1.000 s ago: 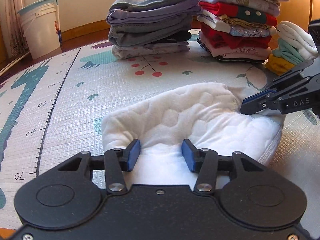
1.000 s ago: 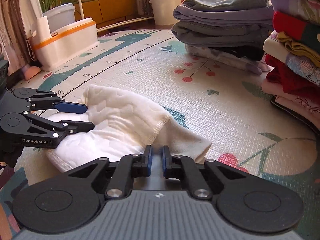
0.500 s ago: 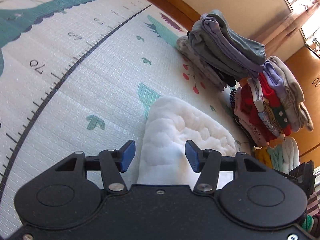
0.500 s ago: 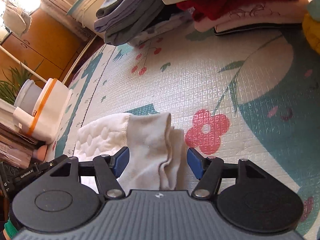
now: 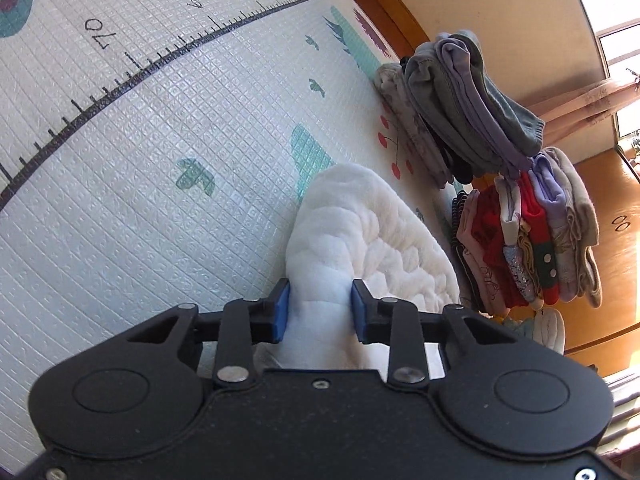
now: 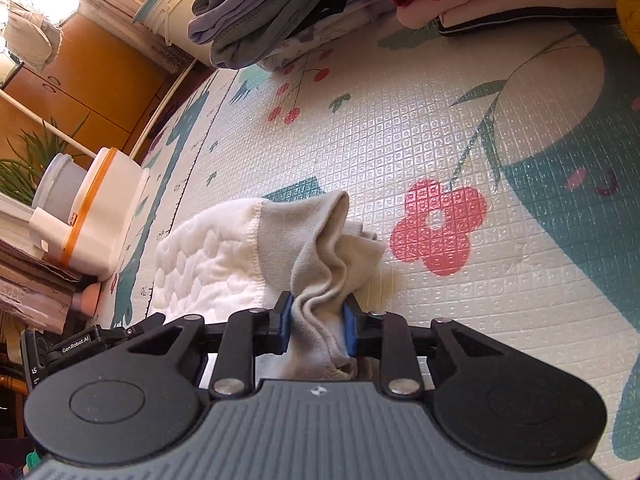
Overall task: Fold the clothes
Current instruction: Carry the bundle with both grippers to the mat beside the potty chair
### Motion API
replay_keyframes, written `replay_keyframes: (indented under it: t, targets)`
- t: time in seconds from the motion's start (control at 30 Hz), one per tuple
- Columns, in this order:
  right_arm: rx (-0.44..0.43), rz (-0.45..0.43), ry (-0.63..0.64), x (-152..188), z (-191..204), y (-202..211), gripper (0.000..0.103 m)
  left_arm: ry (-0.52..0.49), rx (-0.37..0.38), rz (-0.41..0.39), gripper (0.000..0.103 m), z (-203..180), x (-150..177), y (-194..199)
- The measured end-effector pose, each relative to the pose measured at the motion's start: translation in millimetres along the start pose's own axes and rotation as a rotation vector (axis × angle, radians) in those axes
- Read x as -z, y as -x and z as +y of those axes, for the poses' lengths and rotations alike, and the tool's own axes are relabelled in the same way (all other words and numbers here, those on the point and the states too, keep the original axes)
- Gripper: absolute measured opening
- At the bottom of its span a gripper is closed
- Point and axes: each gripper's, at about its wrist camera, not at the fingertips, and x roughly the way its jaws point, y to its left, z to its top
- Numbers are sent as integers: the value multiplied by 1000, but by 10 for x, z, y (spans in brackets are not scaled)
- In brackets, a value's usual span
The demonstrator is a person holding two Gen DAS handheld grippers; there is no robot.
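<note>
White quilted garment [image 5: 372, 236], bunched on the patterned play mat [image 5: 168, 152], held at both ends. Left gripper [image 5: 319, 312]: jaws closed on the quilted end. Right gripper [image 6: 316, 330]: jaws closed on the grey ribbed cuff end. Grey folded stack [image 5: 468, 108] and red-and-mixed folded stack [image 5: 528, 240] stand side by side on the mat beyond the garment. White container with orange band [image 6: 96, 216] at the mat's edge.

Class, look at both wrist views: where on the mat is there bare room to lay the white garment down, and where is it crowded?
Bare mat runs from the white garment to the printed ruler line. Another bare patch surrounds the red flower, between garment and clothes stacks. Crowded: the grey stack, and the white tub at the edge.
</note>
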Motion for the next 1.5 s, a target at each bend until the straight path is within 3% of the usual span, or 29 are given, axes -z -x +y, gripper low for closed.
replay_keyframes:
  t: [0.23, 0.43, 0.63, 0.83, 1.0, 1.13, 1.23, 1.4, 1.5]
  targets:
    - [-80, -37, -28, -6, 100, 162, 21, 0, 7, -53, 26, 3, -85, 298]
    - [-129, 4, 27, -46, 450, -74, 20, 101, 18, -182, 26, 307, -240, 712]
    - [-171, 79, 191, -541, 1308, -453, 20, 217, 70, -361, 26, 658, -532, 1288]
    - [-226, 172, 423, -1031, 2675, -1167, 20, 362, 84, -608, 26, 1279, -829, 2047]
    - [-319, 247, 556, -798, 3731, -2022, 19, 520, 18, -865, 26, 1859, -913, 2653]
    - [-390, 291, 596, -447, 4415, -2647, 19, 599, -42, -1050, 26, 2078, -866, 3080]
    - [-434, 321, 621, -168, 4868, -3032, 19, 617, -66, -1111, 26, 2186, -861, 3255]
    - [-485, 356, 685, 116, 5330, -3329, 19, 637, -97, -1201, 26, 2369, -859, 3523]
    - [-492, 341, 675, 176, 5514, -3506, 19, 702, -247, -1155, 27, 2513, -845, 3496]
